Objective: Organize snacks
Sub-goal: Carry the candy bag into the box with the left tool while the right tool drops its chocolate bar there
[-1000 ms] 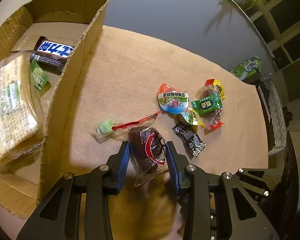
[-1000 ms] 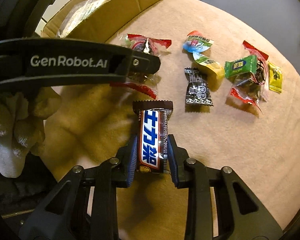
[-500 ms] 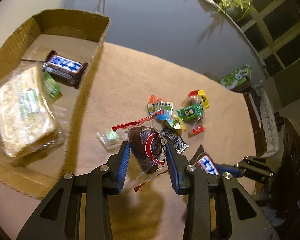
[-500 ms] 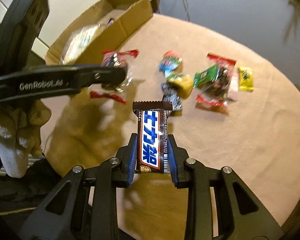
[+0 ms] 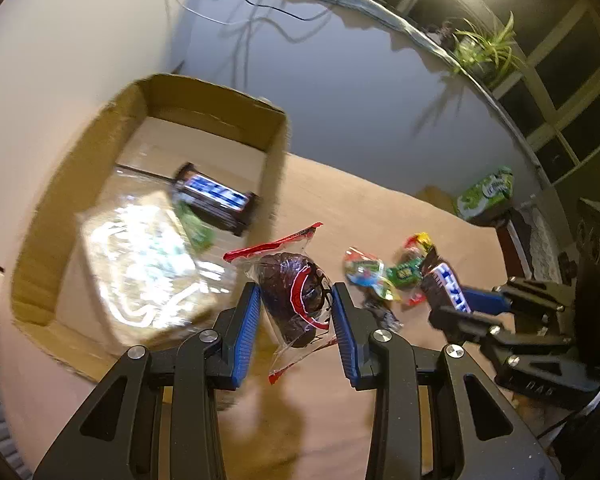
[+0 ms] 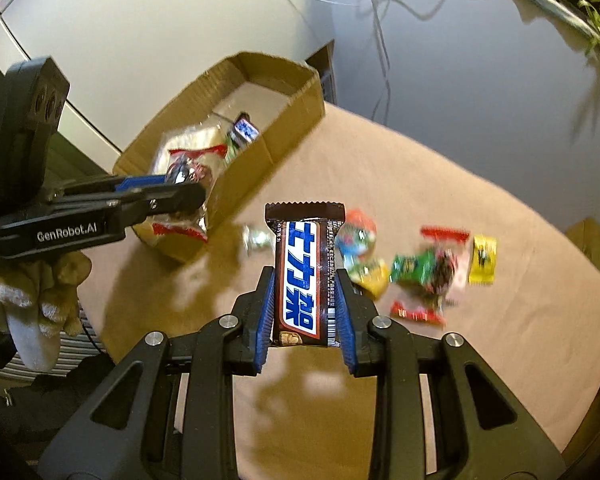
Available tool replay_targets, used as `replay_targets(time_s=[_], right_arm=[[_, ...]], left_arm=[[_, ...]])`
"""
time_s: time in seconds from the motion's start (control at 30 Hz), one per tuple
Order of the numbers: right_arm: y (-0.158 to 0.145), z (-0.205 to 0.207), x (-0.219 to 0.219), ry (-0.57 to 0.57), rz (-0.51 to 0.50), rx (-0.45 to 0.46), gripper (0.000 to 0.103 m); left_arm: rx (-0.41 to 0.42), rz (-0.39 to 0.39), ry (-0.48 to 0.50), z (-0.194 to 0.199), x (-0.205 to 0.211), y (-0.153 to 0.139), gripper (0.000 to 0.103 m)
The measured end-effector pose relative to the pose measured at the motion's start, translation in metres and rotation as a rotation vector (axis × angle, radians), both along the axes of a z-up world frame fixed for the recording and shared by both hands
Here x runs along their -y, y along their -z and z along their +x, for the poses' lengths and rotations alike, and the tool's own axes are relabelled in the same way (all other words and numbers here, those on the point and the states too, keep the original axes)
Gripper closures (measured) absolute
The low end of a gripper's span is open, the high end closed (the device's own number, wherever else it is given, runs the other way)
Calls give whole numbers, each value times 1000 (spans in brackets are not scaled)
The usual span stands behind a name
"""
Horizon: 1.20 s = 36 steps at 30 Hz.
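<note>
My left gripper [image 5: 295, 300] is shut on a dark date snack in a clear, red-edged wrapper [image 5: 294, 294], held in the air beside the cardboard box [image 5: 278, 148]. The same date snack [image 6: 188, 172] hangs over the box's near corner in the right wrist view, in the left gripper [image 6: 180, 196]. My right gripper [image 6: 305, 292] is shut on a brown chocolate bar with a blue and white label [image 6: 302, 272], lifted above the table. The bar [image 5: 446, 284] also shows at the right of the left wrist view. Inside the box lie a large clear packet [image 5: 140, 264], another chocolate bar [image 5: 216, 196] and a green sweet [image 5: 198, 228].
Several small wrapped sweets [image 6: 420, 272] lie in a loose group on the tan tablecloth [image 6: 500, 340], with one pale sweet [image 6: 256, 238] near the box. A green pack [image 5: 486, 192] sits past the table's far edge. A gloved hand [image 6: 32, 300] holds the left gripper.
Both grippers have risen off the table with their snacks. The left one has carried the date snack toward the box. The table and sweets look smaller and farther away.
</note>
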State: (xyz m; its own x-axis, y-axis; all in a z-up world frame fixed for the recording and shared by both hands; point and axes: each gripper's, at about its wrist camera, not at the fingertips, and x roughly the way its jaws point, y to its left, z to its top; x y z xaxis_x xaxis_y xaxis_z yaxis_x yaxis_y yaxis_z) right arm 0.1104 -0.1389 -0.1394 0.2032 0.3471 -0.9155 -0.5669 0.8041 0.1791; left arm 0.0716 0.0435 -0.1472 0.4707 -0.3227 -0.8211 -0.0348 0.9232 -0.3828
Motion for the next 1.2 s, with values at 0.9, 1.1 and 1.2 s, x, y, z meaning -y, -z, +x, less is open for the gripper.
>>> replay_targets(time_s=[0.9, 1.1, 1.2], right_arm=[[18, 98, -120, -70, -7, 5, 74], [28, 116, -134, -60, -16, -8, 74], [32, 123, -138, -60, -15, -18, 74]], left_arm=[[-11, 97, -131, 48, -72, 4, 68], [-27, 109, -131, 60, -76, 8, 68], [-33, 114, -132, 64, -79, 9, 68]])
